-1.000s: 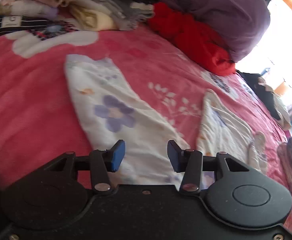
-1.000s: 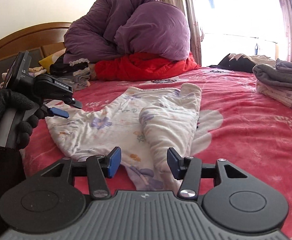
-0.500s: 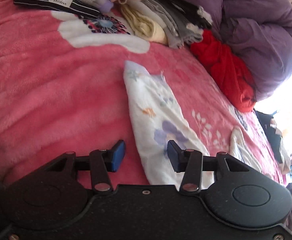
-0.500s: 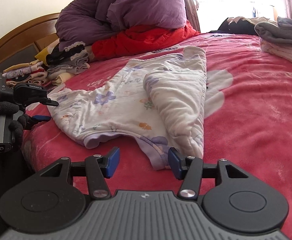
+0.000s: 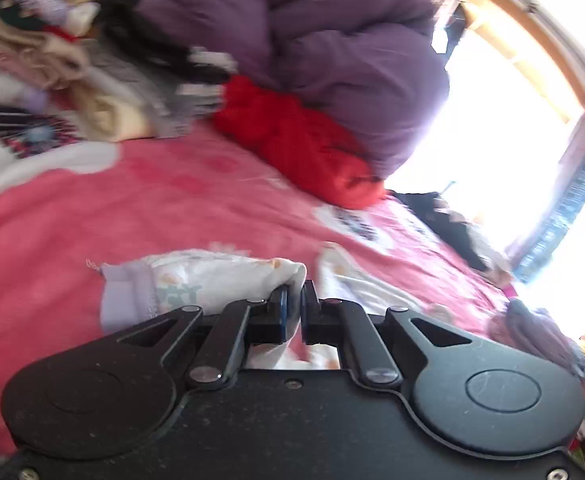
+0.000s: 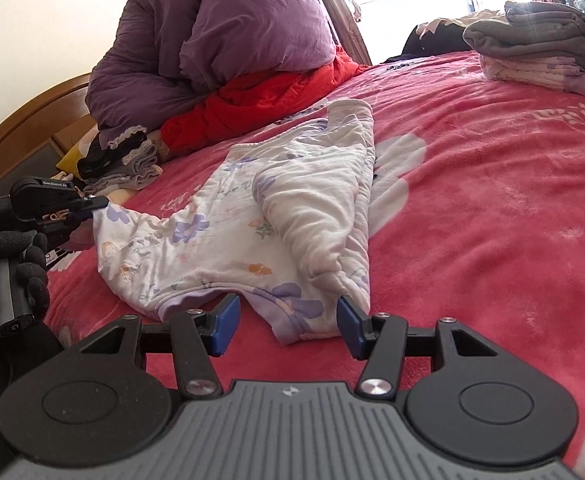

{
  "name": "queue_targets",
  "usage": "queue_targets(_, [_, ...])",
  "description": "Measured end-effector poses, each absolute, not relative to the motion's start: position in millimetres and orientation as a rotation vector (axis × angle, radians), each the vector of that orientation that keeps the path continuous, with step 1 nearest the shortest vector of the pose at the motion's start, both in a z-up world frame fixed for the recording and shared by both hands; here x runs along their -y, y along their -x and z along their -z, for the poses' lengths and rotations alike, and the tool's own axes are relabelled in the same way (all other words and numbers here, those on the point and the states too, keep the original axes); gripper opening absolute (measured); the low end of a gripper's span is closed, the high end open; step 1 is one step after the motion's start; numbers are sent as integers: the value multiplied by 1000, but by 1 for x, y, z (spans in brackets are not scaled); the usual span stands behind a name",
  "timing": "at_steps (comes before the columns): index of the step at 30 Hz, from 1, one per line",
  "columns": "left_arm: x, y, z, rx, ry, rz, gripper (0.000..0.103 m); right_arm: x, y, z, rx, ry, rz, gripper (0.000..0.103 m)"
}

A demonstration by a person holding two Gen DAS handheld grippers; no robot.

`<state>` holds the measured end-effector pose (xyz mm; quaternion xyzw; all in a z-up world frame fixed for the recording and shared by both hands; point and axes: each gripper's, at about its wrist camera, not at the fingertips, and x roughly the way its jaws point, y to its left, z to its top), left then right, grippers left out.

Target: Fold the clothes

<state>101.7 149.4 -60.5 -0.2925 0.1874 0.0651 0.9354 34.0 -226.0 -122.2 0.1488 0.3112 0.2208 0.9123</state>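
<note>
White floral pants with purple cuffs lie on the red bedspread, one leg folded over the other. My left gripper is shut on a corner of the pants, lifting the cloth a little. In the right wrist view that gripper pinches the pants' left end, held by a gloved hand. My right gripper stands open just short of the near purple cuff, with the cuff's end between its fingers and untouched.
A purple duvet and a red garment are heaped at the headboard. Folded clothes sit in a pile at the back left. A grey and floral stack rests at the far right.
My left gripper has closed on the pants' corner and raised it off the bed. My right gripper has crept closer to the near cuff, still open.
</note>
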Motion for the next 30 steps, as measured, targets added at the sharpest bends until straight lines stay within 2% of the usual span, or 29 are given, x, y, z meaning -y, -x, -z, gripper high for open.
queue_targets(11, [-3, -100, 36, -371, 127, 143, 4, 269, -43, 126, -581, -660, -451, 54])
queue_targets(20, [94, -95, 65, -350, -204, 326, 4, 315, -51, 139, -490, -986, -436, 56])
queue_targets(28, [112, -101, 109, -481, -277, 486, 5, 328, -69, 157, -486, -1065, -348, 56])
queue_targets(29, [110, -100, 109, -484, -270, 506, 6, 326, -71, 158, -488, -1061, -340, 56])
queue_targets(30, [108, -99, 106, -496, -261, 538, 19, 324, -73, 158, -492, -1052, -336, 57])
